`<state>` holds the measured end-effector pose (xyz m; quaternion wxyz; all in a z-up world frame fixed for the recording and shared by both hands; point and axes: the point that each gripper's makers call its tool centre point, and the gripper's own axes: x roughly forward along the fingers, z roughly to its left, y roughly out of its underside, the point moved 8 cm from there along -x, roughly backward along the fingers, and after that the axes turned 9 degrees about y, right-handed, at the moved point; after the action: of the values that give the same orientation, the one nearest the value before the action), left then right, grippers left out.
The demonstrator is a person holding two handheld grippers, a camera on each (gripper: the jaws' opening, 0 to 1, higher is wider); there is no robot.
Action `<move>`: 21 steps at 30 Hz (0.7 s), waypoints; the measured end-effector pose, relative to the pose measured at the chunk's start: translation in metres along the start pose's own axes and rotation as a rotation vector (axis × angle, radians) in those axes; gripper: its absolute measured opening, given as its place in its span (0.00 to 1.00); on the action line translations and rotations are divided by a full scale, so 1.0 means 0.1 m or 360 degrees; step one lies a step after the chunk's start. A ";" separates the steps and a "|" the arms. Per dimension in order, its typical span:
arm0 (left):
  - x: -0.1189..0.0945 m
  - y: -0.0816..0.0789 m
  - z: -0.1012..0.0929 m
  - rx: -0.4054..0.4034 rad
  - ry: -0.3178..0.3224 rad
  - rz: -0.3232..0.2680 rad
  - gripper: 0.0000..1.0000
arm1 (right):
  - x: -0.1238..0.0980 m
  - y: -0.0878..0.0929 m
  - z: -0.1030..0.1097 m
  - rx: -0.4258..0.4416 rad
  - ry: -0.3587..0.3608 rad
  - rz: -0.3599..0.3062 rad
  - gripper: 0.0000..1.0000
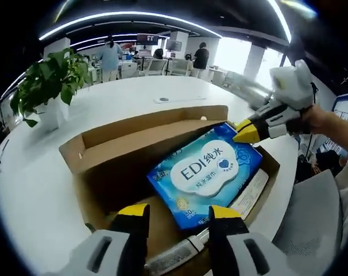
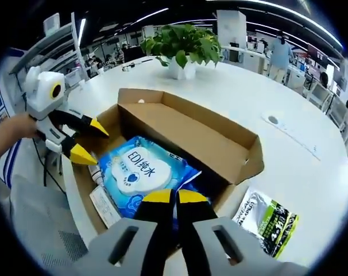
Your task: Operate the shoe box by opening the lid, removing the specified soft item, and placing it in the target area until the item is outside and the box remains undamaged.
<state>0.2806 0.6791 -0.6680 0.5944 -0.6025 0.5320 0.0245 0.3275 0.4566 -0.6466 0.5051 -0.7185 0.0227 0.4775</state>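
Observation:
The brown cardboard shoe box [image 1: 99,144] [image 2: 220,144] lies on the white table with its lid folded back. Inside lies a blue soft pack of wet wipes [image 1: 205,172] [image 2: 131,169], its white label facing up. My right gripper [image 2: 174,198] has its jaws together at the pack's corner; in the left gripper view my right gripper [image 1: 242,131] pinches that same corner. My left gripper [image 1: 180,211] is open over the box's near edge, with nothing between the jaws. From the other side my left gripper [image 2: 89,141] hangs open at the box's left end.
A potted green plant [image 1: 50,86] [image 2: 182,49] stands on the table beyond the box. A green and white packet [image 2: 267,221] lies beside the box. White flat items [image 1: 251,192] [image 2: 105,207] lie in the box next to the pack. People stand far off.

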 end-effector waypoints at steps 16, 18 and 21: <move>0.20 0.10 0.08 -0.0226 0.0083 0.0094 0.29 | 0.00 0.02 -0.01 0.0045 -0.0022 -0.0017 0.00; 0.22 0.10 0.08 -0.0278 0.0113 0.0097 0.27 | 0.00 0.02 -0.02 0.0061 -0.0029 -0.0019 0.00; 0.24 0.10 0.07 -0.0369 0.0166 0.0104 0.24 | 0.01 0.03 -0.01 0.0070 -0.0031 -0.0021 0.00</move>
<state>0.2881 0.6719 -0.6933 0.4913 -0.6499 0.5751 0.0738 0.3274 0.4545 -0.6488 0.5241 -0.7028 0.0235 0.4806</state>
